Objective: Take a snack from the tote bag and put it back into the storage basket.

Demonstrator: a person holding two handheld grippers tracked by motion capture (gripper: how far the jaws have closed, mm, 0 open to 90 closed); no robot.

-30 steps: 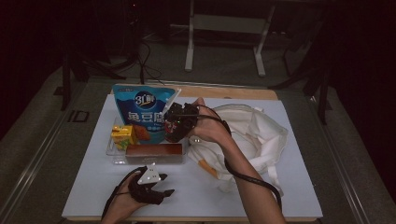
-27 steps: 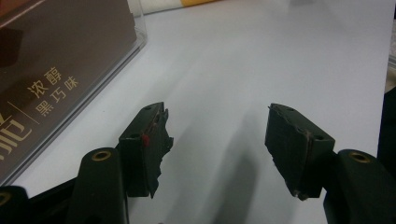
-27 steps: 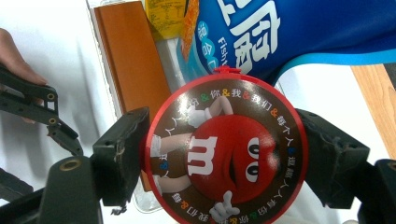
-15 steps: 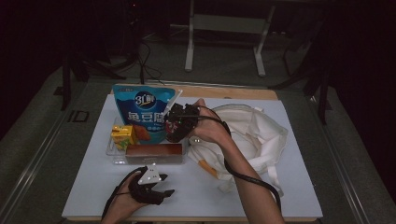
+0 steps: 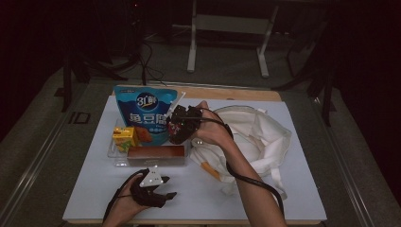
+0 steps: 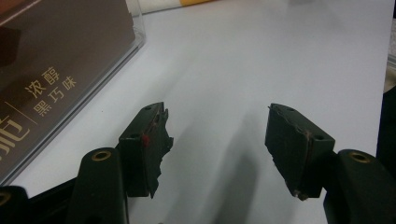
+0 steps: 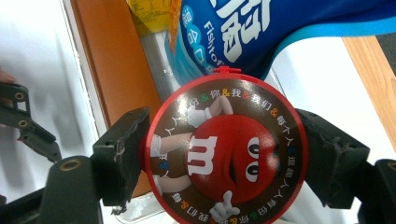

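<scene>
round candy tin in right gripper, above the clear tray

landmark: clear tray (image 5: 118, 158), a transparent shallow box on the white bench (image 5: 293, 189).

- right gripper (image 5: 182, 125): held in the person's right hand at the tray's far right corner. its two black jaws are clamped on either side of the round candy tin (image 7: 226, 151), pads pressing the rim left and right.
- round candy tin: red-rimmed disc, brown face with a red cartoon candy character and a ring of small coloured characters. seen in the right gripper view it hangs over the tray's edge, lid face toward the camera. in the high view it is too small to make out.
- blue snack pouch (image 5: 144, 116): stands at the tray's far side, leaning on it, large white lettering.
- yellow drink carton (image 5: 124, 138): inside the tray, at its left end.
- brown chocolate box (image 5: 156, 153): lies flat inside the tray along its near side; brown with pale lettering in the left gripper view (image 6: 51, 60).
- white cloth bag (image 5: 257, 142): crumpled on the bench to the right of the tray, just beside it, with an orange strip at its near edge.
- left gripper (image 5: 153, 187): on the bench near the person's side of the tray, apart from it. jaws stand wide with bare bench between them, gripping nothing; grey three-cornered plate on top.
</scene>
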